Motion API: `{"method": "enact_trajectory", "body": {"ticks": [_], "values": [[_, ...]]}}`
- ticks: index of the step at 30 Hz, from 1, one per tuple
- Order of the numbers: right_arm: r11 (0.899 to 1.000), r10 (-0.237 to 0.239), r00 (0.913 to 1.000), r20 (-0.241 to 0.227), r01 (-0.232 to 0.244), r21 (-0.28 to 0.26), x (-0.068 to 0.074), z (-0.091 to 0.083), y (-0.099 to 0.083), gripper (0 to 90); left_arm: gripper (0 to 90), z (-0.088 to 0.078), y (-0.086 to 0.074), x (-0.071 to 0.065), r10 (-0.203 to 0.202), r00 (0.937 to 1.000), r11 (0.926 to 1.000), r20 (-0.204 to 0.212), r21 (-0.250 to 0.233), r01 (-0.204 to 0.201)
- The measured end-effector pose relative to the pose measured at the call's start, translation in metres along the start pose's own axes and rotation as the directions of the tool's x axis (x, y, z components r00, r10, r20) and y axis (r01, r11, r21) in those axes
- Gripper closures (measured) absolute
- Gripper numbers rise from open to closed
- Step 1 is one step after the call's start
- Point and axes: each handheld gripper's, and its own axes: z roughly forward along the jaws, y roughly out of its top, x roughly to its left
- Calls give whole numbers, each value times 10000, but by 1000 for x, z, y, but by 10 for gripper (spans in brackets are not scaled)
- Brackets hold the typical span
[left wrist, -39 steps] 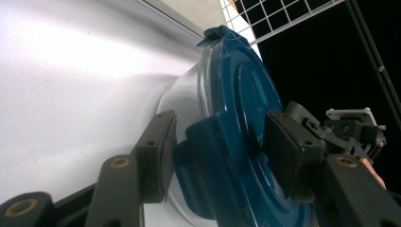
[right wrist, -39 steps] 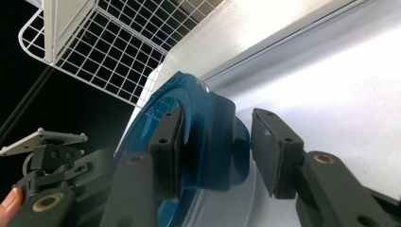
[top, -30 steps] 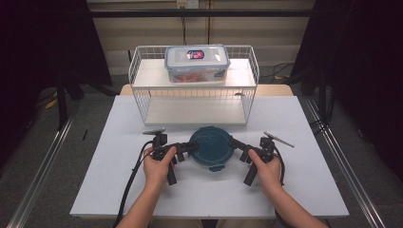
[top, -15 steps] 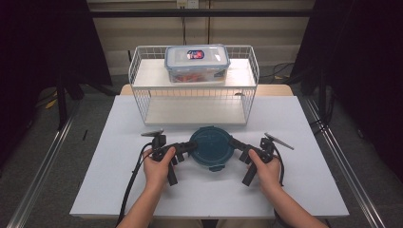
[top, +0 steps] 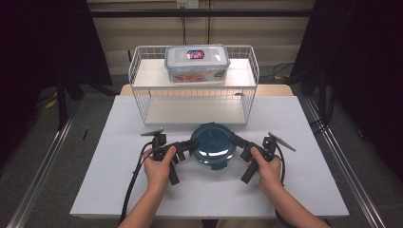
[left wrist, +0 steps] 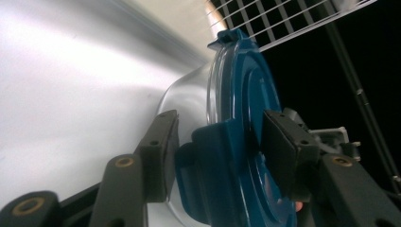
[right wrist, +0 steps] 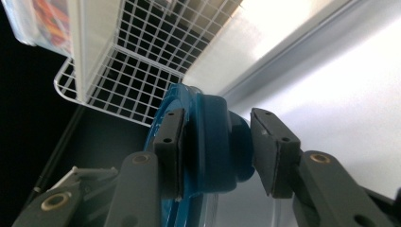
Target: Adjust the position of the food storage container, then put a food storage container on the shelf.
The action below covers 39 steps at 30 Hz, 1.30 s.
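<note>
My left claw (top: 192, 144) and right claw (top: 234, 138) have just been closing on the side latches of the round blue-lidded container (top: 212, 146) sitting between them on the surface (top: 95, 180); pads half-shut, not visibly pinching; lifting remains.

Both sets of jaws have been closing. The left gripper (top: 189, 145) has narrowed around the left clip tab of the round blue-lidded container (top: 212, 145); the right gripper (top: 236, 140) has narrowed slightly around the right clip tab. Gaps remain beside the pads.
</note>
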Motion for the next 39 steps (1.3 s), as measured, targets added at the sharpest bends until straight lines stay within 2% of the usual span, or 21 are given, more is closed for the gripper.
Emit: {"method": "enact_trajectory", "body": {"ticks": [2,3,4,6,7,8,9,10,11,13,15,16,17,18,21,27,32,39], "values": [[9998,162,9996,-212,-165,-107,3,-2,1,579,512,-3,2,-5,121,9997,9992,234,-380,-112],[9997,94,9995,-315,-102,-243,5,-2,1,579,517,-6,5,-7,256,9992,9988,292,-421,-243],[9994,211,9987,-456,-222,-246,8,-2,2,580,523,-7,6,-11,130,9991,9980,393,-624,-106],[9988,255,9973,-691,-283,-400,12,-2,3,579,536,-12,10,-16,324,9979,9958,570,-872,-273],[9983,457,9960,-770,-484,-328,15,-2,3,579,542,-14,11,-19,178,9978,9945,645,-1043,-110],[9979,518,9951,-839,-549,-354,17,-1,4,579,555,-16,12,-20,259,9976,9929,645,-1175,-181],[9971,628,9937,-925,-665,-377,18,-1,5,580,591,-18,14,-21,325,9979,9927,557,-1183,-257],[9975,552,9934,-1003,-594,-387,20,-1,5,579,591,-19,15,-22,277,9976,9925,629,-1204,-200],[9981,457,9941,-986,-494,-359,23,-1,5,579,591,-20,16,-22,413,9972,9925,623,-1177,-338],[9975,534,9931,-1043,-580,-412,26,0,5,579,591,-21,17,-25,382,9973,9917,631,-1248,-301],[9975,484,9930,-1074,-535,-451,26,1,5,580,592,-23,19,-28,557,9968,9904,578,-1294,-479],[9965,643,9915,-1135,-699,-460,27,0,4,580,592,-23,19,-29,621,9964,9893,580,-1353,-538],[9963,511,9912,-1222,-591,-627,27,1,4,580,592,-24,20,-32,630,9964,9885,565,-1410,-545],[9956,595,9899,-1285,-681,-638,29,0,4,580,592,-24,21,-34,675,9961,9876,560,-1453,-588],[9953,509,9891,-1380,-617,-753,36,-1,6,580,592,-27,23,-38,784,9945,9858,696,-1542,-669],[9949,309,9884,-1488,-448,-909,48,0,11,580,592,-33,28,-48,1101,9917,9791,671,-1789,-966],[9935,283,9874,-1557,-450,-1048,56,2,11,579,592,-36,33,-52,1051,9919,9761,709,-1981,-893],[9920,276,9855,-1677,-477,-1172,65,3,14,580,592,-40,39,-59,1311,9887,9725,726,-2033,-1140]]}}
